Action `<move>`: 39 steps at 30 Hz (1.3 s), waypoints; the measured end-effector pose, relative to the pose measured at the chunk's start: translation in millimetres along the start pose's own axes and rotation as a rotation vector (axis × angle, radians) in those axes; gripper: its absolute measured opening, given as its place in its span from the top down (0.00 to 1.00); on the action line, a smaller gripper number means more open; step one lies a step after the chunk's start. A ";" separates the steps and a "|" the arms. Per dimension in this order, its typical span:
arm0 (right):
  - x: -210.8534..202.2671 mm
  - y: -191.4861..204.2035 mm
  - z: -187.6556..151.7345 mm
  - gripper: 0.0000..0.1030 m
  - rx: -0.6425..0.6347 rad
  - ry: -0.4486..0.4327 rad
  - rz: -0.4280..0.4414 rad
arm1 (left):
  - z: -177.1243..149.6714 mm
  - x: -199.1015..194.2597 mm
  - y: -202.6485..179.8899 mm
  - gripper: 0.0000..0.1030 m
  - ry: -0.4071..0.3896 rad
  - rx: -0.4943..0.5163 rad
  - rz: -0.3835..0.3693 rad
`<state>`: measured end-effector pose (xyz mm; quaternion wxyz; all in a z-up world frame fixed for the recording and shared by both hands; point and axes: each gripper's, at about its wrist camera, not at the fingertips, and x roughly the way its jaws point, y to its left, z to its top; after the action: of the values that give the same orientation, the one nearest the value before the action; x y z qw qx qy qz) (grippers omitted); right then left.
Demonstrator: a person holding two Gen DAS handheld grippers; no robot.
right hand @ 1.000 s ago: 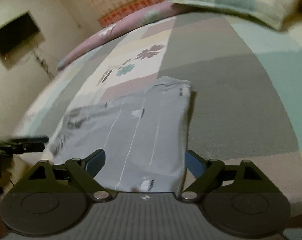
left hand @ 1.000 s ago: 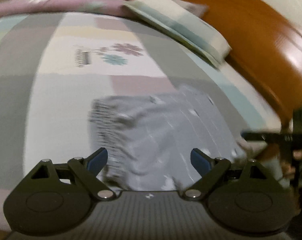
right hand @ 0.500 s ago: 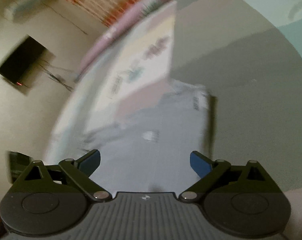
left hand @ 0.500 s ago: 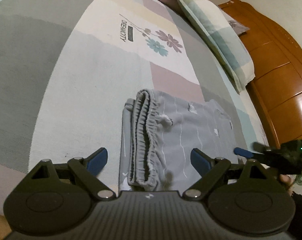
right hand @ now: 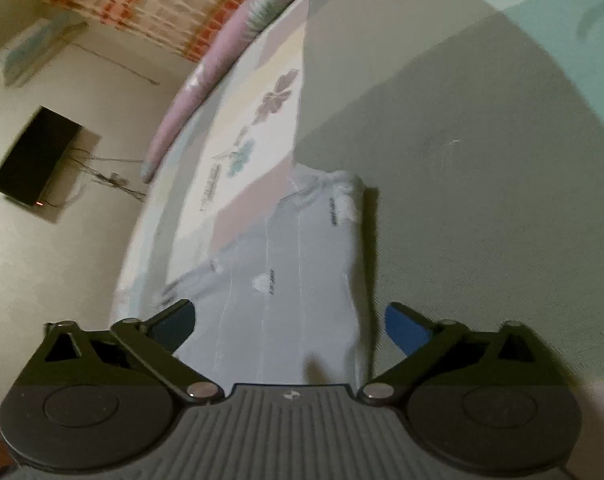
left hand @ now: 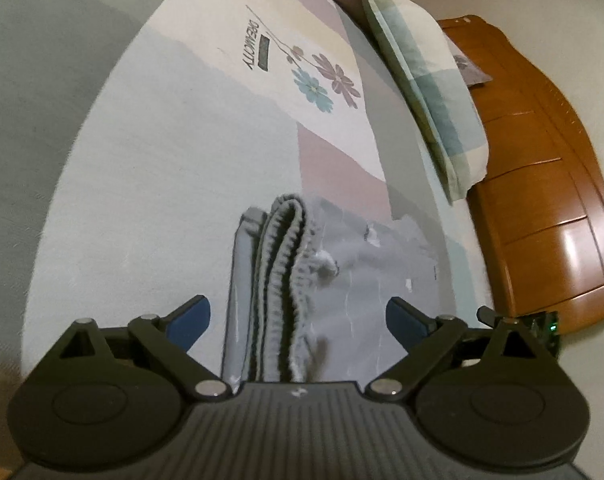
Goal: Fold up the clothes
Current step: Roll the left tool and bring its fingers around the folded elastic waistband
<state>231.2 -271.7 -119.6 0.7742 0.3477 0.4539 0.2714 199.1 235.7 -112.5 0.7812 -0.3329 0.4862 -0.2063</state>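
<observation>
The grey striped cotton shorts (left hand: 342,280), already folded, lie on the pastel patchwork bed (left hand: 149,184), their ribbed waistband at 12 o'clock of the left claw (left hand: 297,322), which is spread and empty. The right claw (right hand: 289,326) has just been opening; its jaws now straddle the shorts' right-hand edge without pinching, having swung closer since a second ago, likely lining up another fold

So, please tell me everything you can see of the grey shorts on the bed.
The shorts are light grey, of thin soft cloth with fine white lines and small white prints. They lie folded flat on the bed. The ribbed waistband is doubled at one end. Nothing grips them: both sets of jaws stand open above.
</observation>
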 end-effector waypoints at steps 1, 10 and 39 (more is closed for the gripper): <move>2.9 -1.6 2.5 0.00 0.005 -0.002 0.015 | 3.5 2.1 0.4 0.08 0.003 -0.004 -0.006; 29.4 0.4 35.5 0.00 -0.005 0.008 0.045 | 29.4 28.9 -8.0 0.06 0.021 -0.009 -0.036; 21.0 8.7 18.6 0.00 -0.045 0.081 0.099 | 35.8 41.5 -1.7 0.06 0.145 -0.042 -0.143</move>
<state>256.1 -256.3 -117.1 0.7485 0.3406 0.4611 0.3334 249.5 219.2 -126.2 0.7202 -0.3672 0.5204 -0.2748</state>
